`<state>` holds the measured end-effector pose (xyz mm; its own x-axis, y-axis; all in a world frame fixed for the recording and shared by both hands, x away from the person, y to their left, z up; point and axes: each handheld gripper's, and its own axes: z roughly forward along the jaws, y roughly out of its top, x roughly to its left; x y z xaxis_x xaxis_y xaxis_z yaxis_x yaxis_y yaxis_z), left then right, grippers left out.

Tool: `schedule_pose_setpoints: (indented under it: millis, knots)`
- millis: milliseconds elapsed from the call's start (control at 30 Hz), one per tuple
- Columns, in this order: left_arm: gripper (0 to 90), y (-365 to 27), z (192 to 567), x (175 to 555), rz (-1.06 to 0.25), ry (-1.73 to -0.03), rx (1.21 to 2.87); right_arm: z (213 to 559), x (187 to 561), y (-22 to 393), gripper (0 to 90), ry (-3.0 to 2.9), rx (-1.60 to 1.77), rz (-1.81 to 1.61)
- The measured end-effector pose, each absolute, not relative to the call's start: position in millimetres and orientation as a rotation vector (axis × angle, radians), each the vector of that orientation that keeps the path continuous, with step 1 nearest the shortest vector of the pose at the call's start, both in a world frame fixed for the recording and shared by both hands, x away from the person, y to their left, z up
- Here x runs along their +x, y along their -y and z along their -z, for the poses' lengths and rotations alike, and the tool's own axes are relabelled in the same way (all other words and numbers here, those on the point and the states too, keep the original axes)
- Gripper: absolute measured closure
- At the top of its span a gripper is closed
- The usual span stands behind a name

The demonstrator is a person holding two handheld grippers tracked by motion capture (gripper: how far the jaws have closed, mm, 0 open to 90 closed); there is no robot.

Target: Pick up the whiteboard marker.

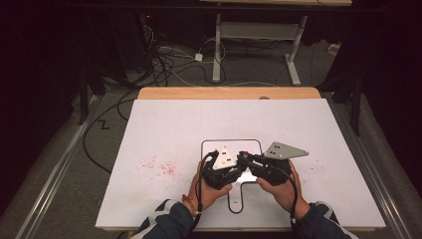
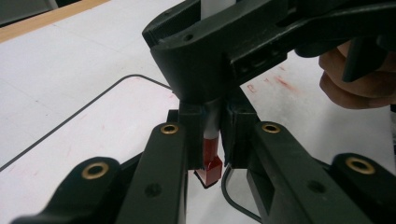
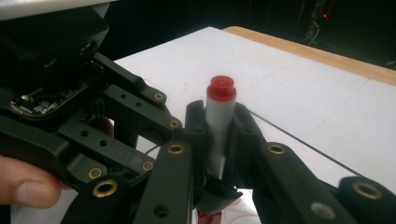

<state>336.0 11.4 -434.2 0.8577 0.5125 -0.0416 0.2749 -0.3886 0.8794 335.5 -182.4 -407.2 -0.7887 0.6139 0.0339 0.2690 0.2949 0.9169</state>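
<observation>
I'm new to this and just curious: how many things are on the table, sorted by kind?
Markers: 1
Grippers: 2, left gripper and right gripper
White boards: 1
Total: 4

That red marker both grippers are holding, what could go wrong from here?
1. The left gripper pinches the marker's red cap while the right gripper clamps its white barrel; a crooked pull could let either slip.
2. Once uncapped, the tip might add to the red smears on the white board.
</observation>
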Motion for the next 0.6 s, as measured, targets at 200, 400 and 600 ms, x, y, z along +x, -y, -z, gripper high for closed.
schedule_pose_setpoints:
  millis: [200,400,600]
  knots:
    - [77.5,-13,435,335,-0.284,-0.573,1.987,406,334,182,81.1,-2.249,0.778,-1.494]
    - [58.3,-20,434,335,-0.32,-0.561,2.0,403,334,188,81.2,-2.23,0.758,-1.502]
    - [34.1,-38,429,328,-0.47,-0.523,2.041,398,337,197,81.2,-2.227,0.761,-1.502]
